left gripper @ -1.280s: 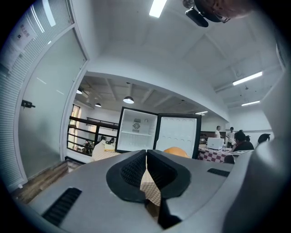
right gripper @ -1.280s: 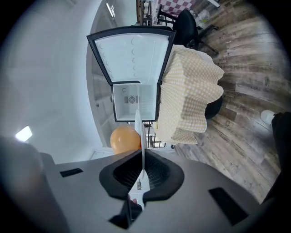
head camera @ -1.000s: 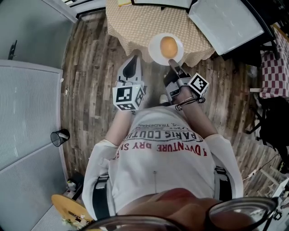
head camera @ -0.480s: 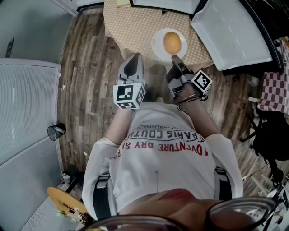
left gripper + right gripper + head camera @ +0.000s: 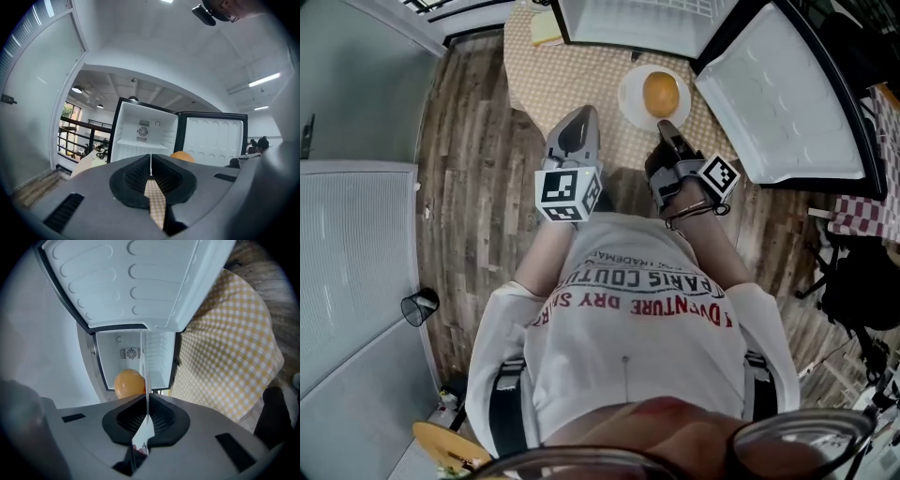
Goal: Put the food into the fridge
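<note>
A round orange food [image 5: 661,93] lies on a white plate [image 5: 633,101], and my right gripper [image 5: 667,128] is shut on the plate's near rim. In the right gripper view the plate [image 5: 144,376] shows edge-on between the jaws, the orange food [image 5: 128,383] beside it. Straight ahead a small white fridge [image 5: 633,17] stands open on a table with a yellow checked cloth [image 5: 581,75], its door [image 5: 787,94] swung out to the right. My left gripper [image 5: 577,129] hovers left of the plate, shut and holding nothing. It faces the bare fridge interior [image 5: 143,133].
A yellow note [image 5: 546,28] lies on the table left of the fridge. A black mesh cup [image 5: 420,306] stands on the wooden floor [image 5: 478,141] by grey panels at the left. A red checked cloth [image 5: 862,202] and dark bags are at the right.
Both grippers and the plate have travelled forward. The table and open fridge have come nearer, and the plate now hangs over the table's edge. The grip on the plate is unchanged.
</note>
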The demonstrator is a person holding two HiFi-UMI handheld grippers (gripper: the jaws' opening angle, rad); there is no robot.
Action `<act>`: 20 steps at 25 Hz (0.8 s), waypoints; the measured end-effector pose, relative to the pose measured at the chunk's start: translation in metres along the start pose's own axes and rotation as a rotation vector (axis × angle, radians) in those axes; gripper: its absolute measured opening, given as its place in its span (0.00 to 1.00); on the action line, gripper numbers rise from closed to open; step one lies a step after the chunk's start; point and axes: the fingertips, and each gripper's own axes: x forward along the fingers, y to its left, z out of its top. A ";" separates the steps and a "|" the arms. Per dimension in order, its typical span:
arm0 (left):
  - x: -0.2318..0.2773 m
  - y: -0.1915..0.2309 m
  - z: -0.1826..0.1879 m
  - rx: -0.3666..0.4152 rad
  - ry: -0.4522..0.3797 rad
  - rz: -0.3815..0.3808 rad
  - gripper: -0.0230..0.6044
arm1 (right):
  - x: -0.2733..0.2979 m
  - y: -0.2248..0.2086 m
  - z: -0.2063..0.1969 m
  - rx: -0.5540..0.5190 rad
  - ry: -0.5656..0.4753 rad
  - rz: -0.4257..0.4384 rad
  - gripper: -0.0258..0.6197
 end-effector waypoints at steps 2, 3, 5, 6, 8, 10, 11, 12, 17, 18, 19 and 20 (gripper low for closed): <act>0.022 0.017 0.008 0.006 0.005 -0.030 0.08 | 0.025 0.004 0.003 0.007 -0.028 -0.002 0.09; 0.036 0.027 0.012 0.008 0.005 -0.048 0.08 | 0.039 0.006 0.006 0.006 -0.043 -0.003 0.09; 0.064 0.046 0.020 0.010 0.008 -0.080 0.08 | 0.069 0.011 0.013 0.000 -0.073 -0.006 0.09; 0.078 0.057 0.023 0.009 0.013 -0.093 0.08 | 0.084 0.013 0.016 -0.003 -0.087 -0.010 0.09; 0.103 0.076 0.026 0.011 0.023 -0.115 0.08 | 0.112 0.015 0.022 -0.002 -0.115 -0.012 0.09; 0.123 0.091 0.030 0.018 0.030 -0.141 0.08 | 0.134 0.020 0.029 0.004 -0.151 -0.006 0.09; 0.131 0.096 0.033 0.022 0.033 -0.155 0.08 | 0.143 0.023 0.032 0.004 -0.174 -0.003 0.09; 0.137 0.101 0.035 0.026 0.035 -0.168 0.08 | 0.150 0.025 0.035 0.003 -0.197 -0.001 0.09; 0.163 0.121 0.036 0.012 0.046 -0.192 0.08 | 0.183 0.036 0.051 0.006 -0.257 -0.011 0.09; 0.166 0.124 0.034 0.001 0.051 -0.194 0.08 | 0.187 0.037 0.053 0.001 -0.260 -0.018 0.09; 0.169 0.126 0.032 -0.008 0.055 -0.195 0.08 | 0.192 0.038 0.056 -0.004 -0.263 -0.023 0.09; 0.171 0.127 0.031 -0.015 0.058 -0.196 0.08 | 0.197 0.040 0.060 -0.009 -0.266 -0.023 0.09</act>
